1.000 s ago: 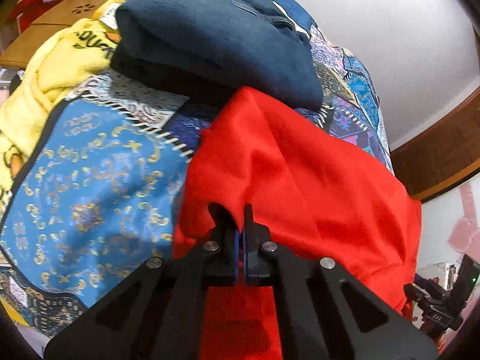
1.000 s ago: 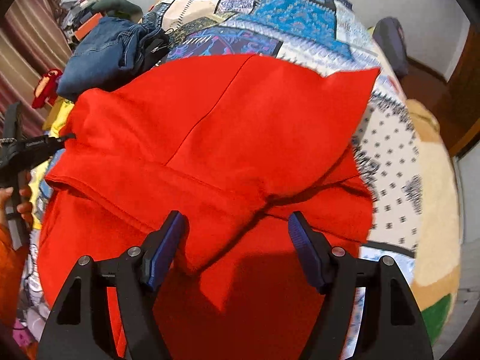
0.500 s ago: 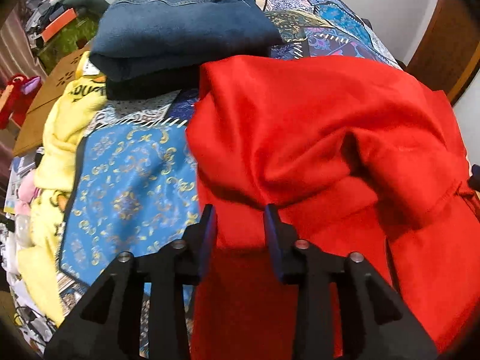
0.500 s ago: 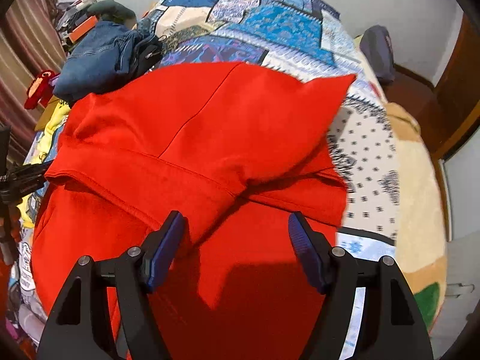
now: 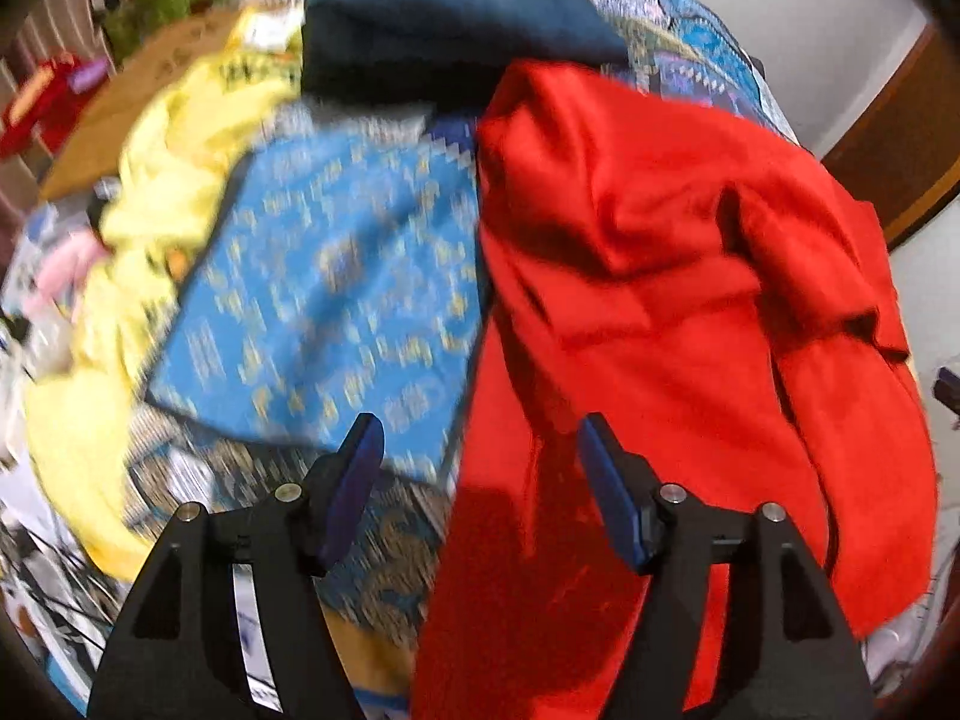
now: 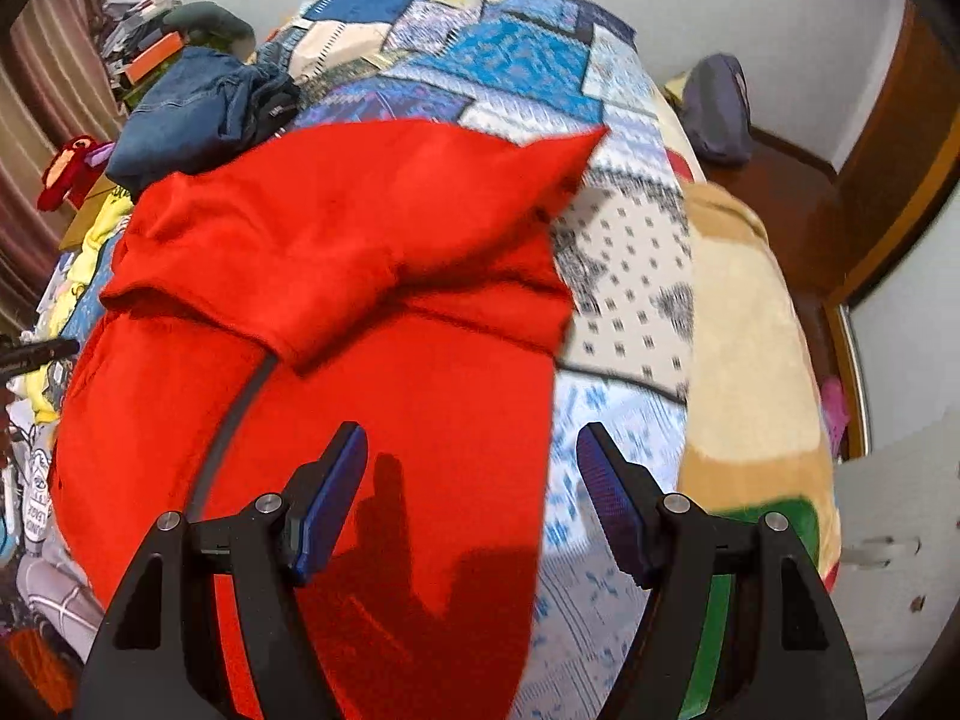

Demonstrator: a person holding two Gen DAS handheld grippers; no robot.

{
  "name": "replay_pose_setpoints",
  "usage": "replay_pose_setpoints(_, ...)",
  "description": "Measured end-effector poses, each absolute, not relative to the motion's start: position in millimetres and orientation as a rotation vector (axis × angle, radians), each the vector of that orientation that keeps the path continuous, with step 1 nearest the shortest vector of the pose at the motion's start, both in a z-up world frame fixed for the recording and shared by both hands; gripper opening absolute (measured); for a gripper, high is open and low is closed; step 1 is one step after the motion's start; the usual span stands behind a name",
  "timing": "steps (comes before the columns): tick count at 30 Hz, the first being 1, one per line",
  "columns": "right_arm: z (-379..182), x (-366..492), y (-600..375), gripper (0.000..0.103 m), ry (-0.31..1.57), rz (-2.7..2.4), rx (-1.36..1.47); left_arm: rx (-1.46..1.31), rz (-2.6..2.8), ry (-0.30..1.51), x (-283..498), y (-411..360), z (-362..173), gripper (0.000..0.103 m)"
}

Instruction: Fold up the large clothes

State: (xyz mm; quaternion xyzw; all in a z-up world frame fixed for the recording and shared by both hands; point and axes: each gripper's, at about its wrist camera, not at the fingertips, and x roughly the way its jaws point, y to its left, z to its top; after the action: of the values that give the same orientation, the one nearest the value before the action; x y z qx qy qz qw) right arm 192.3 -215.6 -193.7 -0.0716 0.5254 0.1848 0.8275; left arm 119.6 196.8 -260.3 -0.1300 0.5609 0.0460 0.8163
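Observation:
A large red garment (image 5: pixel 690 312) lies partly folded on the patterned bedspread (image 5: pixel 324 294), its upper part doubled over the lower part. In the right wrist view the red garment (image 6: pixel 336 276) fills the left half, with a folded flap pointing right. My left gripper (image 5: pixel 480 468) hangs above the garment's left edge; its jaws are opening and hold nothing. My right gripper (image 6: pixel 471 474) is open above the garment's right edge, with no cloth between its pads.
A folded dark blue garment (image 5: pixel 444 12) lies at the back of the bed, seen too as a blue garment (image 6: pixel 192 114). A yellow garment (image 5: pixel 162 180) lies left. A beige blanket (image 6: pixel 744 324) covers the bed's right side. A wooden door frame (image 6: pixel 900 168) stands at right.
My left gripper let go of the red cloth, spread its jaws and drew back toward the garment's left edge. My right gripper, still open, shifted right toward the garment's right edge.

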Motion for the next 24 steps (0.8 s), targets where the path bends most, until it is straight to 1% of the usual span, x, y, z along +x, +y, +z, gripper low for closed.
replay_pose_setpoints(3,-199.3,189.1,-224.0,0.069,1.145,0.378,-0.136,-0.368,0.051,1.243,108.6,197.4,-276.4,0.066)
replay_pose_setpoints(8,-214.1,181.7,-233.2,0.069,1.203,0.405,-0.088,-0.437,0.066,1.299,98.9,202.7,-303.5,0.067)
replay_pose_setpoints(12,-222.9,176.3,-240.4,0.069,1.217,0.418,-0.013,-0.622,0.024,1.278,87.1,212.2,-310.4,0.066)
replay_pose_setpoints(14,-223.0,175.0,-239.1,0.069,1.215,0.438,0.006,-0.66,-0.013,1.266,81.8,208.7,-309.6,0.065)
replay_pose_setpoints(16,-224.9,173.9,-235.5,0.069,1.216,0.467,0.025,-0.642,-0.037,1.252,77.4,200.8,-306.0,0.056)
replay_pose_setpoints(17,-226.4,174.3,-235.0,0.069,1.218,0.476,0.032,-0.637,-0.049,1.246,75.5,197.3,-303.9,0.049)
replay_pose_setpoints(18,-229.4,175.2,-233.9,0.068,1.225,0.484,0.042,-0.645,-0.064,1.238,73.7,195.1,-302.1,0.039)
replay_pose_setpoints(19,-231.7,177.0,-234.4,0.067,1.234,0.487,0.055,-0.658,-0.074,1.235,72.7,191.7,-301.3,0.034)
replay_pose_setpoints(21,-236.2,179.5,-237.8,0.052,1.261,0.515,0.125,-0.66,-0.08,1.232,70.8,188.3,-297.3,0.015)
replay_pose_setpoints(22,-236.7,180.3,-238.5,0.048,1.27,0.528,0.146,-0.652,-0.08,1.231,69.1,186.4,-294.5,0.01)
replay_pose_setpoints(23,-235.3,180.8,-238.0,0.036,1.274,0.538,0.153,-0.646,-0.082,1.232,69.1,184.6,-292.0,0.007)
replay_pose_setpoints(24,-233.4,180.9,-236.4,0.02,1.276,0.547,0.151,-0.643,-0.085,1.229,69.3,182.6,-288.0,0.005)
